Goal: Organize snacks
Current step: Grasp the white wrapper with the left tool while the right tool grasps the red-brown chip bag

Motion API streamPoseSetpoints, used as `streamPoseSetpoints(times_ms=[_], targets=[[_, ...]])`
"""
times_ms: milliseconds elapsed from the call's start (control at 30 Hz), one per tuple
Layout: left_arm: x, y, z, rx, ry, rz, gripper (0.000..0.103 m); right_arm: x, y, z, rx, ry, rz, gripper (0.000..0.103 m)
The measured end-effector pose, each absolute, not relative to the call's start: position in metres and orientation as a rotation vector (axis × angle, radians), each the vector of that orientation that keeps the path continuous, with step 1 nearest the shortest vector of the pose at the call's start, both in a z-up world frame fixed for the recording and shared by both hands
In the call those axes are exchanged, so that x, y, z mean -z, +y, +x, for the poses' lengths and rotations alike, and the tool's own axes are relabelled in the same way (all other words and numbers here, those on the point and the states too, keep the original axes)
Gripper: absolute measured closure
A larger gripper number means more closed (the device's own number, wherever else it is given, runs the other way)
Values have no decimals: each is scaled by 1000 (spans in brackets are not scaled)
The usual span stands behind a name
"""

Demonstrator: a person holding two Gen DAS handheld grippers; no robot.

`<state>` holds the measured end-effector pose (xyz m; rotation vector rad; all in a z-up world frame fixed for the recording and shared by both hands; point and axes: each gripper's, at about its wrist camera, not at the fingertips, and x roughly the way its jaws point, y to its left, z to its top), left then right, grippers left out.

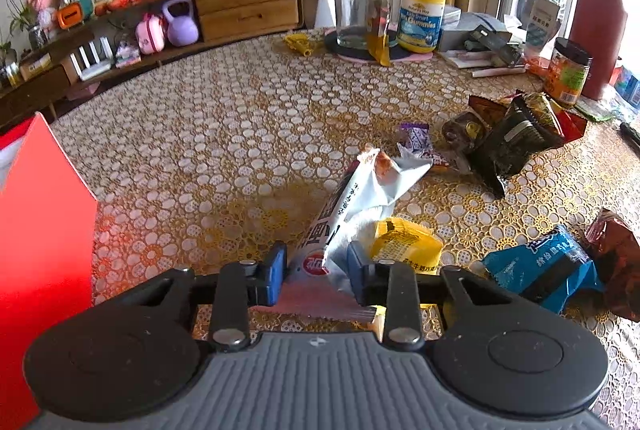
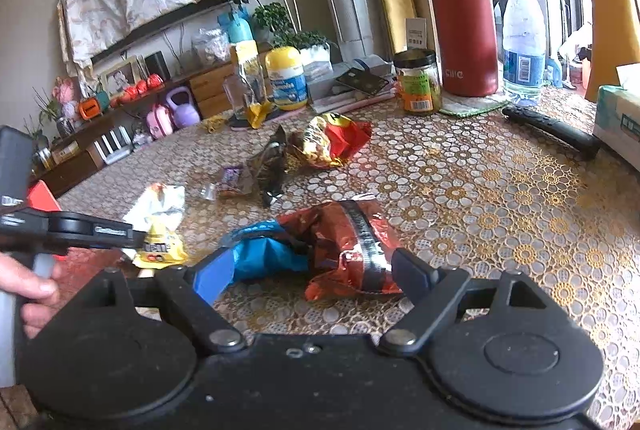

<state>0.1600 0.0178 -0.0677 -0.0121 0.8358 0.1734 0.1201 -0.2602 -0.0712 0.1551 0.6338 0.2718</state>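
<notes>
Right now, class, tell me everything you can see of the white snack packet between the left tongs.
The white snack packet is a crinkled, glossy plastic pouch with red and dark printed characters and an orange patch near its top. It stands tilted, its crumpled upper end pointing away from the camera. The left tongs are shut on its lower part, blue pads pressing both sides. A yellow packet lies close beside it on the patterned tablecloth.

Red box (image 1: 44, 250) cut off by left edge; white packet (image 1: 352, 205) print unreadable.

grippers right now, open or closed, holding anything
left gripper: closed on the white snack packet
right gripper: open, holding nothing, red snack bag between its fingers
</notes>
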Motion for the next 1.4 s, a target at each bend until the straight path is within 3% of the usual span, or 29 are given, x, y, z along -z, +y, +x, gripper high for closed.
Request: streamPoseSetpoints(times_ms=[233,467,700,867,1133,1200,1333,1400], targets=[[53,19,143,-160,802,-26,86,79,-262,146,-213,654,125,17],[54,18,135,-138,814,-25,89,92,-264,165,-200,721,118,17],[61,20,144,-145,821,-40,89,100,-263,161,-196,723,108,37],[65,19,155,-132,840,-37,82,100,-267,159,-213,708,112,42],[75,10,167,-107,866,-9,62,100,-273,154,-228,682,153,54],[76,11,166,-102,857,-21,63,99,-274,152,-233,672,162,57],[73,13,161,-94,827,-30,79,98,-276,147,-241,658,188,59],[69,14,158,-87,814,-46,82,97,-278,143,-232,643,200,60]])
